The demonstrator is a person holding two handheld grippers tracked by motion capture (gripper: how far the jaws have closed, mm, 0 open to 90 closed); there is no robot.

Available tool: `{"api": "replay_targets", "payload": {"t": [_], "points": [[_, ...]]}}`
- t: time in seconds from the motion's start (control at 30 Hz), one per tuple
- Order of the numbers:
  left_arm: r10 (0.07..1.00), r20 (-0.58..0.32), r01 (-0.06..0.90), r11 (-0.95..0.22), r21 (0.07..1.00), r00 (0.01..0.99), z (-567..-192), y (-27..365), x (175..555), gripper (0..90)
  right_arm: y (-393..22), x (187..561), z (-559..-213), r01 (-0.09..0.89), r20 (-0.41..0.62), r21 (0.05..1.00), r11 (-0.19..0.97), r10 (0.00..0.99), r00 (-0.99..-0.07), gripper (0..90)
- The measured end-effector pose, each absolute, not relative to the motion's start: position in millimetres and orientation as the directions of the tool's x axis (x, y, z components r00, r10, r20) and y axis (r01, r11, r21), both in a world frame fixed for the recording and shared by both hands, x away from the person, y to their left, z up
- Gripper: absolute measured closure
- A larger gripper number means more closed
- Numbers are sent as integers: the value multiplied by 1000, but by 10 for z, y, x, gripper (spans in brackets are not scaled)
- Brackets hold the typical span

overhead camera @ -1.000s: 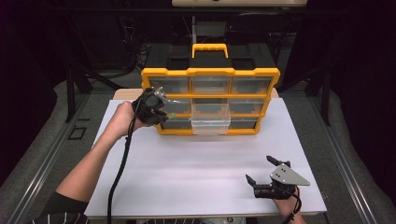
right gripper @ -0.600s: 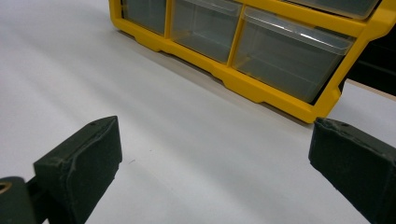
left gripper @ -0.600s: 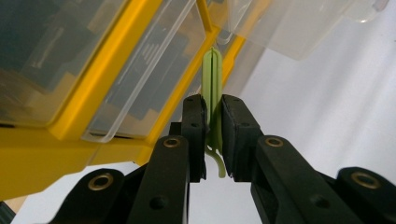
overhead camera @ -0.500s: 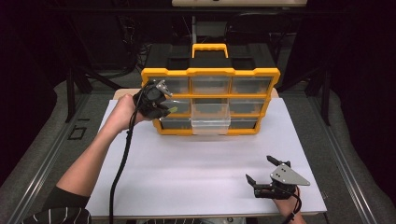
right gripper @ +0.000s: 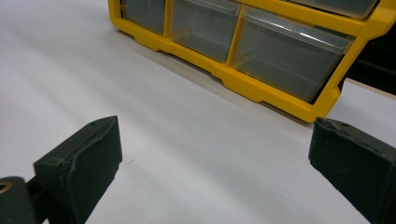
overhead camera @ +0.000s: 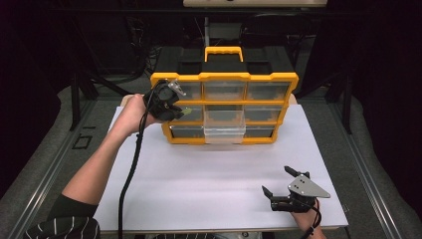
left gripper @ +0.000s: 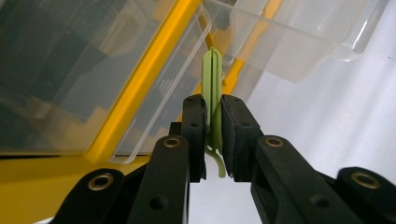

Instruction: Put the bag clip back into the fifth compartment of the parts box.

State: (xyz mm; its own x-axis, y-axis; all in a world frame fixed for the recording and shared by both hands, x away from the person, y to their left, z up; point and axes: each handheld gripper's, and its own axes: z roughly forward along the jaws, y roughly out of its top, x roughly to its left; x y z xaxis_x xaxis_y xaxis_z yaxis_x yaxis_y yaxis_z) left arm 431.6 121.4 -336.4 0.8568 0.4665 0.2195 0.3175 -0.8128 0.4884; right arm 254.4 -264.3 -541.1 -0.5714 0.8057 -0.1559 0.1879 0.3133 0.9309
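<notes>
Work surface: a white table top [overhead camera: 209, 184], rectangular and evenly lit from above, with soft shadows only. A pale wooden edge [overhead camera: 126, 99] shows at the far left corner under the white sheet.

Floor: grey [overhead camera: 54, 149], visible on both sides of the table. Metal rails [overhead camera: 45, 172] run along each side, converging toward the back. A small square marking [overhead camera: 81, 143] lies on the left floor strip.

Background: dark, largely unlit. Black frame legs [overhead camera: 75, 94] stand at the left, and loose black cables [overhead camera: 139, 50] hang behind the table. A light-coloured bar [overhead camera: 254, 3] crosses the top edge. Walls and windows cannot be made out
</notes>
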Motion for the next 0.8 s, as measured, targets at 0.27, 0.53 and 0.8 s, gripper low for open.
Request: {"api": "replay_targets", "payload": {"t": [0.27, 0.53, 0.8], "points": [[460, 231, 303, -814, 495, 857, -3279, 1158, 4319, 804, -2641, 2546, -5414, 189, -152, 932, 310, 807, -570, 23], [449, 238, 288, -817, 500, 861, -3207, 1085, 4340, 804, -2643, 2549, -5416, 190, -151, 932, 308, 808, -570, 23], [439, 245, 271, -818, 507, 864, -3146, 1005, 4350, 804, -2646, 2546, -5413, 196, -148, 930, 310, 806, -573, 23]]}}
